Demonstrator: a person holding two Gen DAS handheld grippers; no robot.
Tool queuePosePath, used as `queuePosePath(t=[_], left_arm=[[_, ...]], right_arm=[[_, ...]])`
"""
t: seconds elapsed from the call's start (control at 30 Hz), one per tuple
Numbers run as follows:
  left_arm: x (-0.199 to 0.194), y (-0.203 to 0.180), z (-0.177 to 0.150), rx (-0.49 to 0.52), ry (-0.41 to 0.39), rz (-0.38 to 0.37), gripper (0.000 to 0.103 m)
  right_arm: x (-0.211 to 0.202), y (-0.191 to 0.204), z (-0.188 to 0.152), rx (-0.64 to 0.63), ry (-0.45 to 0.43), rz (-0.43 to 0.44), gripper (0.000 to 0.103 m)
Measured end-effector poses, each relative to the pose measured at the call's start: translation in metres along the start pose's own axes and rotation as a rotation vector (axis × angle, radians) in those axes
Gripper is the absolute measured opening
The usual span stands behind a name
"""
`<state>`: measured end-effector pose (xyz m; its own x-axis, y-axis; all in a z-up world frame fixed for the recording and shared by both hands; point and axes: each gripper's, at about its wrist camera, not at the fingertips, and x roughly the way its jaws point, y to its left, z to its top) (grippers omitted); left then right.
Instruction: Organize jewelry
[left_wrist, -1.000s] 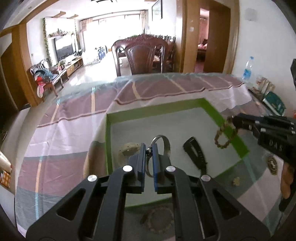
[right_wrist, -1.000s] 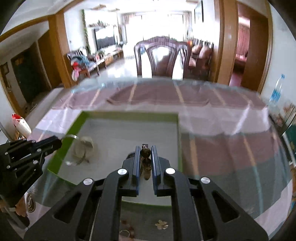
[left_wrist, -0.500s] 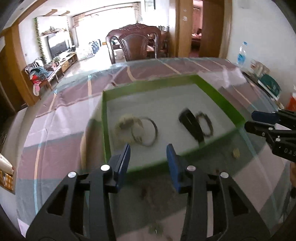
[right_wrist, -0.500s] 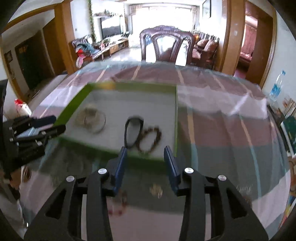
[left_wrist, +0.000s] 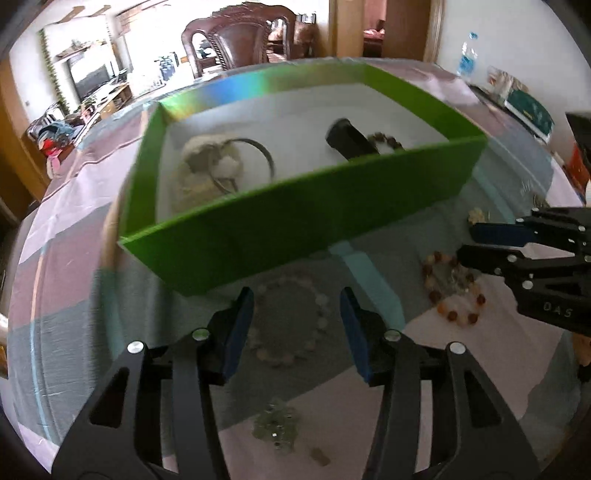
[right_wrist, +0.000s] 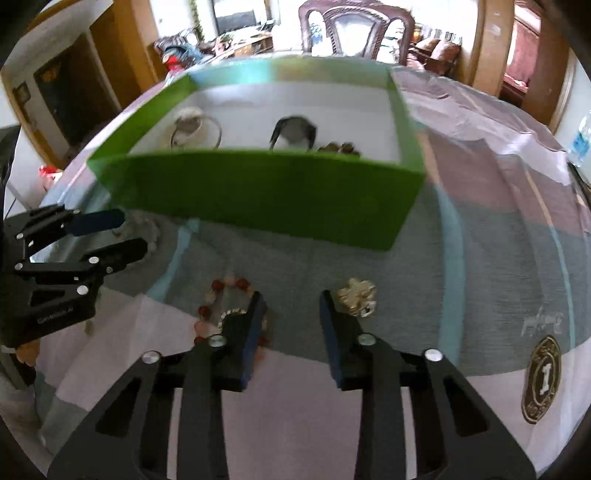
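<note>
A green box (left_wrist: 295, 221) (right_wrist: 258, 192) holds a silver bangle (left_wrist: 255, 151) on a pale pouch (left_wrist: 207, 162), a black band (left_wrist: 347, 142) and a dark bead bracelet (left_wrist: 386, 140). My left gripper (left_wrist: 295, 306) is open, low over a pale bead bracelet (left_wrist: 291, 325) on the cloth in front of the box. My right gripper (right_wrist: 290, 302) is open; its left finger lies over an orange bead bracelet (right_wrist: 218, 302) (left_wrist: 450, 288), and a gold flower brooch (right_wrist: 356, 297) sits by its right finger.
A small silvery ornament (left_wrist: 275, 428) lies between the left gripper's arms. A gold round emblem (right_wrist: 541, 380) is printed on the cloth at the right. A wooden chair (left_wrist: 236, 40) stands behind the table. A water bottle (left_wrist: 467, 53) and books stand at far right.
Both grippers opened, leaving the bangle and dark bead bracelet in the box, then pulled back and dropped low over the jewelry on the cloth before the box.
</note>
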<state>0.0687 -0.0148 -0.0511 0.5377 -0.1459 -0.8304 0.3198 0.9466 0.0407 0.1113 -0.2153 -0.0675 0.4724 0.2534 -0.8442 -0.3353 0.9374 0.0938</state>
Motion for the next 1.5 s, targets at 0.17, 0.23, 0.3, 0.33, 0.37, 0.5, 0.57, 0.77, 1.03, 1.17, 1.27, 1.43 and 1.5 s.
queuePosePath(t=[0.17,0.23,0.3,0.33,0.37,0.5,0.57,0.77,1.03,1.17,1.27,1.43,1.5], left_arm=[[0.008,-0.002,-0.005,0.006,0.026,-0.017,0.050],[0.008,-0.001,-0.006,0.003,0.024,-0.022,0.051],[0.008,-0.001,-0.006,0.003,0.024,-0.025,0.051],[0.008,-0.002,-0.006,0.004,0.023,-0.027,0.051],[0.009,-0.002,-0.007,0.005,0.023,-0.031,0.051],[0.009,-0.003,-0.006,0.008,0.023,-0.040,0.051],[0.009,-0.004,-0.006,0.008,0.022,-0.044,0.051],[0.007,-0.008,-0.007,0.023,0.020,-0.061,0.051],[0.004,-0.011,-0.010,0.034,0.010,-0.078,0.028],[0.003,-0.013,-0.009,0.035,0.007,-0.094,0.017],[0.002,-0.016,-0.011,0.044,0.006,-0.111,0.018],[0.003,-0.019,-0.011,0.042,0.005,-0.100,0.039],[0.004,-0.019,-0.011,0.039,0.008,-0.096,0.040]], right_arm=[[0.004,0.010,-0.006,-0.055,0.006,-0.001,0.029],[0.004,0.013,-0.008,-0.069,0.005,0.005,0.029],[0.004,0.016,-0.010,-0.086,-0.003,-0.009,0.029],[0.004,0.018,-0.010,-0.093,-0.008,-0.016,0.029],[0.003,0.019,-0.012,-0.098,-0.014,-0.022,0.028],[0.003,0.022,-0.012,-0.104,-0.013,-0.003,0.008],[0.003,0.020,-0.012,-0.085,-0.009,-0.004,0.008],[-0.022,-0.016,-0.002,0.072,-0.112,-0.062,0.008],[-0.041,-0.039,0.002,0.137,-0.176,0.036,0.008],[-0.043,-0.018,0.004,0.054,-0.190,0.141,0.008],[-0.049,-0.007,0.004,0.003,-0.211,0.208,0.008],[-0.044,-0.020,0.008,0.055,-0.187,0.169,0.024],[-0.039,-0.025,0.008,0.085,-0.166,0.138,0.027]])
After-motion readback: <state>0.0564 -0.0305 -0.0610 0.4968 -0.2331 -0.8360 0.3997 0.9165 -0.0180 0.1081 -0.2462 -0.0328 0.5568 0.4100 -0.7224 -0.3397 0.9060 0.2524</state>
